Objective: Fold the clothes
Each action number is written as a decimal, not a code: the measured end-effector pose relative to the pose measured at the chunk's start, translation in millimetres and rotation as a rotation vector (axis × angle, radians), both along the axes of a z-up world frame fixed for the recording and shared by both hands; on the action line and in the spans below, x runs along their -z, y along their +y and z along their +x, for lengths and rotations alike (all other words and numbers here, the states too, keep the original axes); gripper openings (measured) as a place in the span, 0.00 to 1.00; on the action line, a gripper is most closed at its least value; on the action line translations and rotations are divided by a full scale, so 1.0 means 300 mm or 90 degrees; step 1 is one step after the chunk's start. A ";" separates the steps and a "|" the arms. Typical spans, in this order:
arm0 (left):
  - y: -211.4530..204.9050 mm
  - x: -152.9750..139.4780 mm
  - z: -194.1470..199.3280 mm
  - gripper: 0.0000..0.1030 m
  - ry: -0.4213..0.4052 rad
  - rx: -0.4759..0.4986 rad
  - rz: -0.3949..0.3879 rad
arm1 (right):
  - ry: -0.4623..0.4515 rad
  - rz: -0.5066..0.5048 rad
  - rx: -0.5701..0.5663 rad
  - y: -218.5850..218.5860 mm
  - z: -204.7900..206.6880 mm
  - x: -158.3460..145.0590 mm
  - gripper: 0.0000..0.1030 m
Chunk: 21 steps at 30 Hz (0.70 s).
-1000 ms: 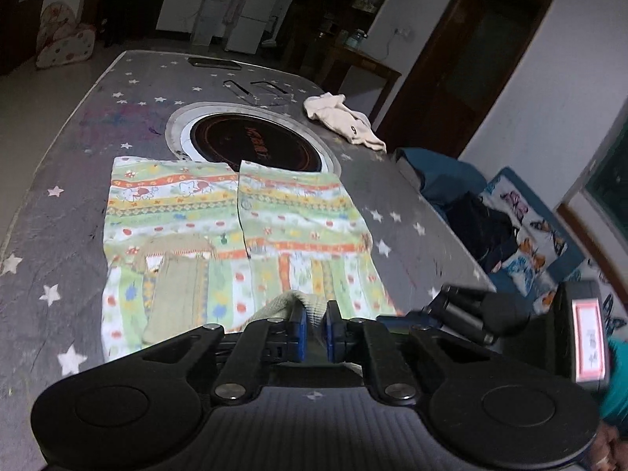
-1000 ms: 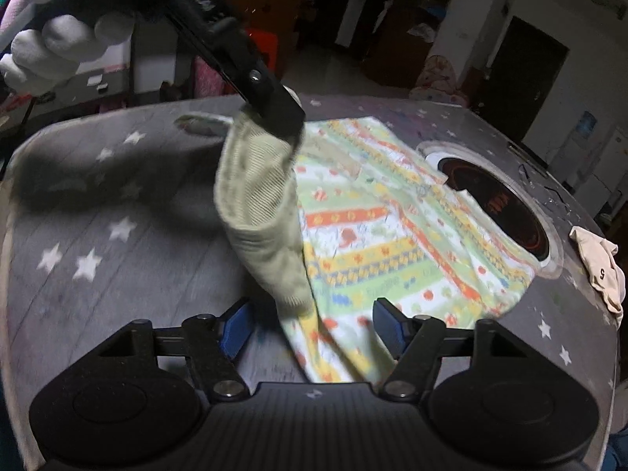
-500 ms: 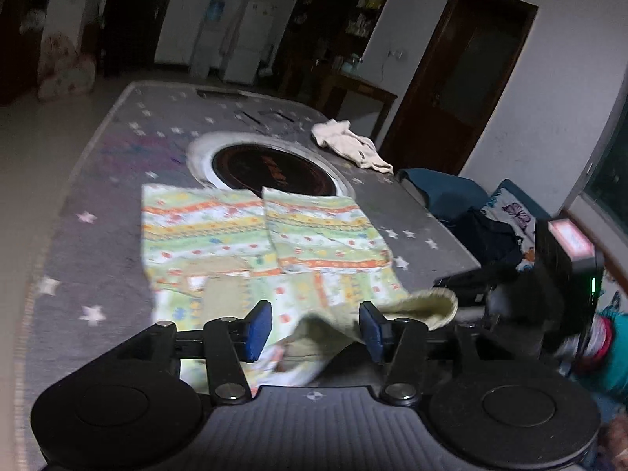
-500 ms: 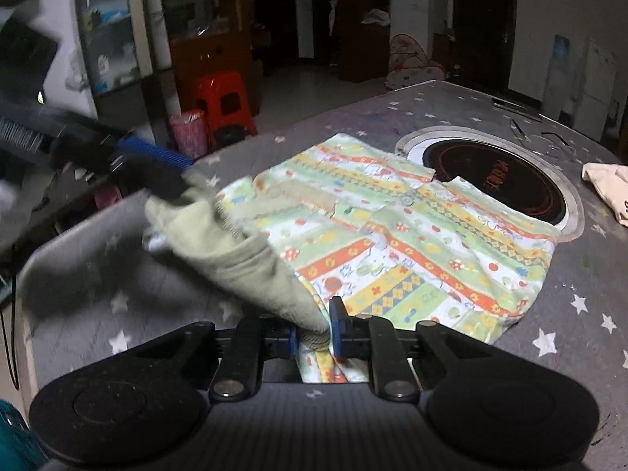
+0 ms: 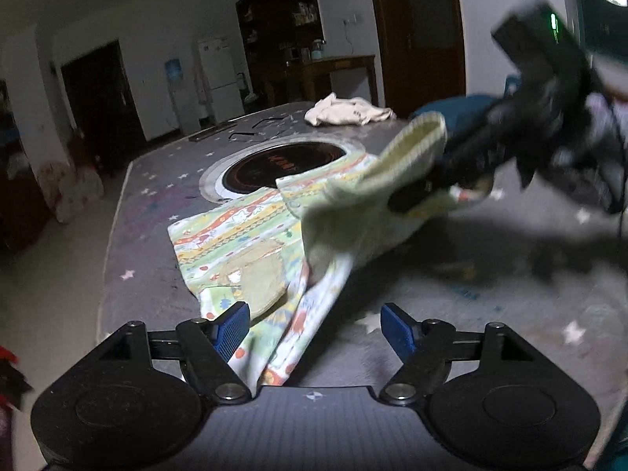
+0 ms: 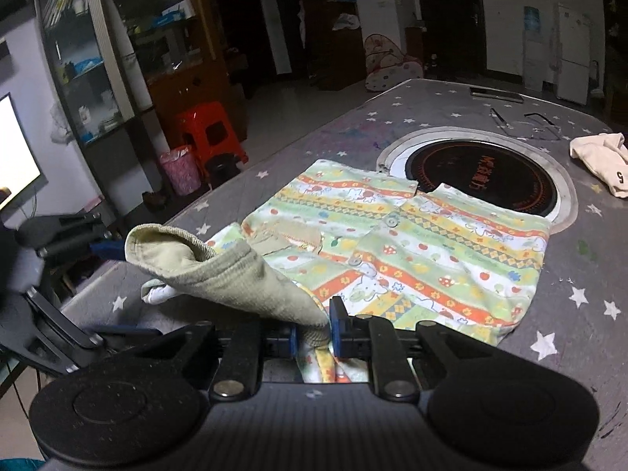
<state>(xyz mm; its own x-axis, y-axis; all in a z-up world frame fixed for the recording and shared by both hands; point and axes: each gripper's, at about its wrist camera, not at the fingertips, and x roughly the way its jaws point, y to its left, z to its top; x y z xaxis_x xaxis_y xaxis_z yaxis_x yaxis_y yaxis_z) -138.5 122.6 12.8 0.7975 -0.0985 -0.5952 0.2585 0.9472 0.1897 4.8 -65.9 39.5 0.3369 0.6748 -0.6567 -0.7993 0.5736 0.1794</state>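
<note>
- Right gripper (image 6: 329,327) clamped on the olive cuff (image 6: 235,274) of the shirt (image 6: 412,243), sleeve lifted off the table (image 6: 569,314).
- Left gripper (image 5: 314,324) jaws wide, holding nothing; sleeve fabric drapes between them.
- Shirt body lies flat, far of both grippers, near the burner (image 6: 482,176).
- Sleeve's long axis runs near-left to shirt; right hand nearer for the fold, I judge.
</note>
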 end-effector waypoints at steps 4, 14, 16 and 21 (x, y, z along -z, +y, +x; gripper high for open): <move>-0.009 0.047 0.029 0.68 -0.019 -0.010 0.056 | -0.013 -0.005 -0.006 0.001 -0.010 0.001 0.14; -0.002 0.048 0.009 0.05 -0.040 0.015 0.065 | -0.081 -0.027 -0.047 -0.018 -0.103 0.015 0.10; -0.001 0.027 -0.011 0.05 -0.046 0.018 0.051 | -0.091 -0.021 -0.055 -0.035 -0.125 0.004 0.10; -0.018 -0.036 -0.092 0.05 -0.049 0.050 0.015 | -0.097 -0.018 -0.081 -0.103 -0.187 -0.047 0.10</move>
<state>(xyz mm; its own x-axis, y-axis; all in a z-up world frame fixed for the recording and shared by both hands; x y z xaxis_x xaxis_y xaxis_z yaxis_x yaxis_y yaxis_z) -166.1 117.3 23.7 0.8316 -0.1492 -0.5349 0.3156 0.9195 0.2342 -51.5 -96.8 53.5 0.3477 0.6998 -0.6240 -0.8821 0.4697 0.0352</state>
